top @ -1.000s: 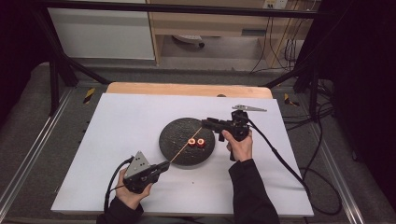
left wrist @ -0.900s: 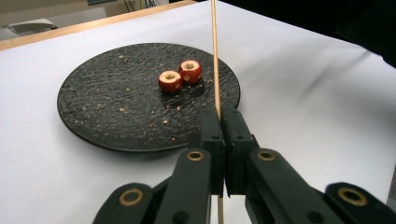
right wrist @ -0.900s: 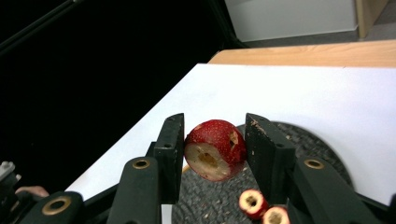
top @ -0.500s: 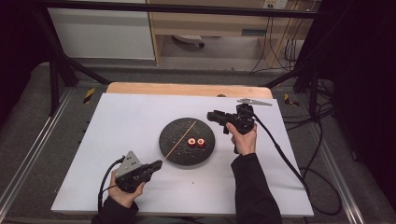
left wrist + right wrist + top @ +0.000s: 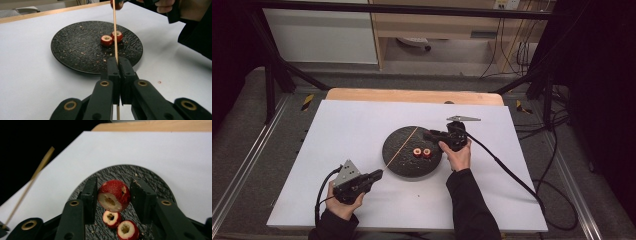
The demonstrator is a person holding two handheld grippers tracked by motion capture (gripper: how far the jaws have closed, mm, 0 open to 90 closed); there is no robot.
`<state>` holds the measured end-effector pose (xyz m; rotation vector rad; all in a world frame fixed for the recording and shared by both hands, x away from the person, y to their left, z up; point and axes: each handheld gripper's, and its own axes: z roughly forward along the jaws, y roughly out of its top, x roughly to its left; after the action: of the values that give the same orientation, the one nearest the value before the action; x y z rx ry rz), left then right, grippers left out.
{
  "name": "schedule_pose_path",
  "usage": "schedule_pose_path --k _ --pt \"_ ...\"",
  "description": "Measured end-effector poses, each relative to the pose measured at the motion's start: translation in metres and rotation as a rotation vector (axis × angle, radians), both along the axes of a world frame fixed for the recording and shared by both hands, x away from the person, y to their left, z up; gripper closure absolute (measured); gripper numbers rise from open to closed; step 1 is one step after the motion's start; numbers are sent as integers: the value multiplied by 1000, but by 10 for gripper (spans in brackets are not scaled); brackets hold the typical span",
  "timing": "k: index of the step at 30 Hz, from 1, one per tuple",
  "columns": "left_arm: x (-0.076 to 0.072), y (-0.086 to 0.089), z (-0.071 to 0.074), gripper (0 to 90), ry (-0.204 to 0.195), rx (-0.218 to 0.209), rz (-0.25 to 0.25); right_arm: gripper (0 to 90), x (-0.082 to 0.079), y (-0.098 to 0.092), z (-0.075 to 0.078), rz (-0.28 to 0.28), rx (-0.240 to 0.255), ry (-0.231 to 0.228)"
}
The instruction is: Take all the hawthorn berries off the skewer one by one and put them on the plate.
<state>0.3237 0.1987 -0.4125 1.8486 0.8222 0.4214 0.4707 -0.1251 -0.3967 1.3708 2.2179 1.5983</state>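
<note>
Left gripper [image 5: 117,62]: your jaws are pressed together on the skewer [image 5: 115,32], pinching it near its lower end, at the near left of the table [image 5: 352,130].
Skewer axis: from your left jaws it runs up and away toward the far right, crossing over the plate [image 5: 399,155]; its free tip ends over the plate's far edge, close to your right gripper.
Right gripper [image 5: 113,195]: your jaws stand either side of a cored red fruit piece [image 5: 113,195]. It looks held, lifted off the plate, though a thin gap seems to show on one side.
Fruit hole: the cored opening faces back along your right gripper, not yet toward the skewer tip.
Two more fruit pieces [image 5: 421,152]: lying side by side on the plate, holes up.
What the next move likely turns on: lining the held fruit's hole up with the skewer's long axis. The tip lies to the left of the fruit, and your right hand is nearer to it.
</note>
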Motion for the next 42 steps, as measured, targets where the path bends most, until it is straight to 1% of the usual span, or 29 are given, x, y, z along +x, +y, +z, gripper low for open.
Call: schedule_pose_path --k 5,12,16,21,24,28,31,33,35,36,40,42 --pt "0 0 0 880 1 0 1 593 4 9 -18 -2 -37 17" --pt "1 -1 -1 880 5 4 0 591 9 17 -40 -15 -102 41" --pt "1 -1 -1 880 7 5 -1 591 11 18 -45 -24 -118 44" --pt "1 -2 -1 880 8 8 -4 581 11 18 -47 -28 -127 46" --pt "1 -2 -2 880 10 8 -4 534 11 18 -45 -29 -133 40" --pt "1 -1 -1 880 9 9 -1 465 6 14 -36 -26 -151 1" --pt "2 0 -1 880 10 9 0 402 -2 10 -28 -13 -153 -27" --pt "2 -1 -2 880 12 10 1 330 -9 5 -24 -4 -150 -37" --pt "2 -1 -2 880 13 11 2 272 -15 0 -21 6 -162 -48" --pt "3 -1 -2 880 13 11 3 230 -18 -3 -21 14 -171 -56" --pt "3 -1 -2 879 18 12 8 140 -32 -15 -19 30 -191 -63" --pt "4 -1 -2 879 20 15 8 99 -39 -21 -21 37 -211 -69"
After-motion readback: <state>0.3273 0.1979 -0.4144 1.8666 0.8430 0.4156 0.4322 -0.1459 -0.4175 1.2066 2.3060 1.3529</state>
